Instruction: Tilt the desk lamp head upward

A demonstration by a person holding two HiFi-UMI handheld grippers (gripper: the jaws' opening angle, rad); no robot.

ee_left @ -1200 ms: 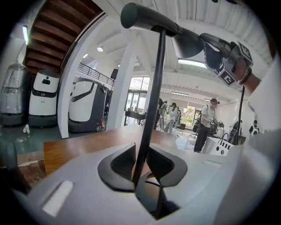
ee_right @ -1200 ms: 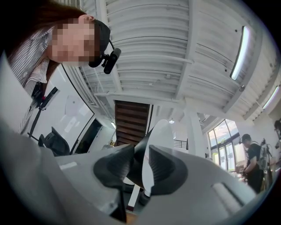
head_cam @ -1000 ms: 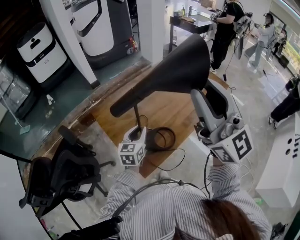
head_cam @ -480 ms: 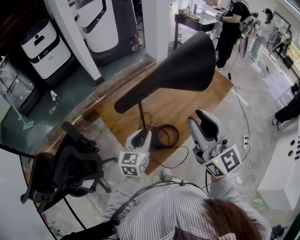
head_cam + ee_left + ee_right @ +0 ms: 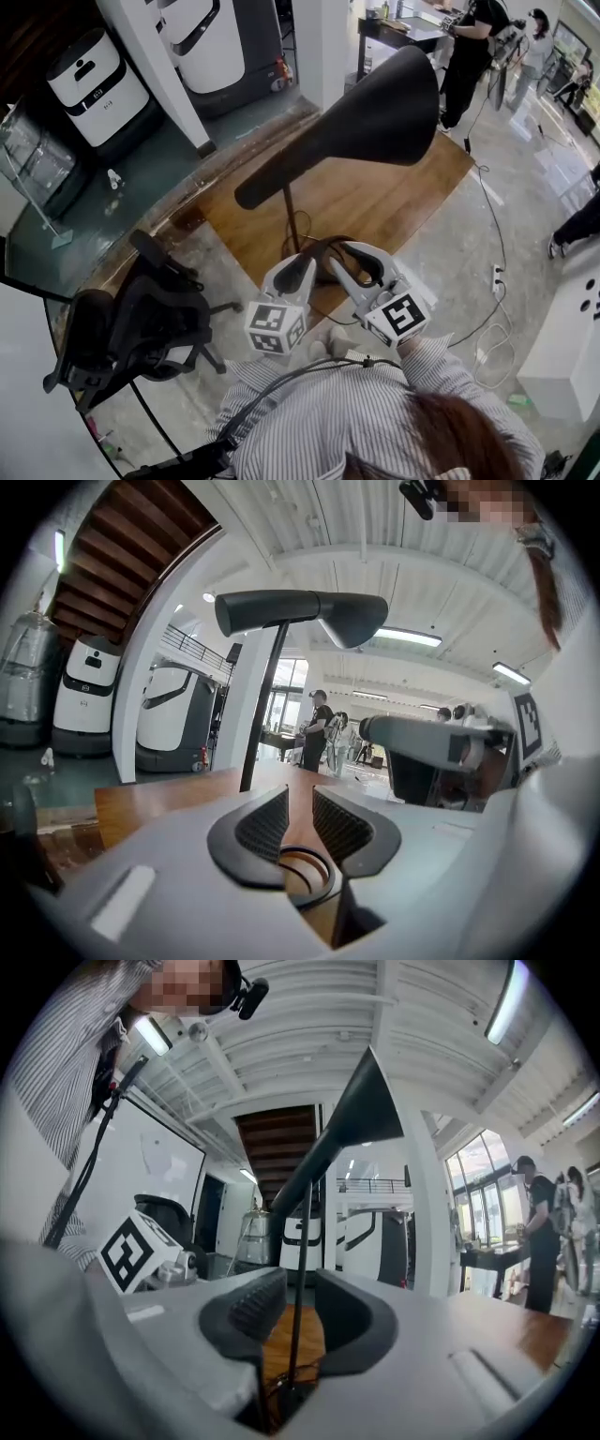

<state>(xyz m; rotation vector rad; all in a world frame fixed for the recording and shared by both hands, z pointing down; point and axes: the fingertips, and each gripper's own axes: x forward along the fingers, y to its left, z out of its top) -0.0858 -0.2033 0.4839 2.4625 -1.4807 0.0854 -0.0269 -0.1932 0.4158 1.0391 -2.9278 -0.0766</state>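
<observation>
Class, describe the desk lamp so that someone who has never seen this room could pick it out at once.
Find the wooden table beside the black office chair. On it stands the desk lamp: a thin dark stem carrying a black head that flares into a cone. It is the only tall, trumpet-shaped thing on that table.
</observation>
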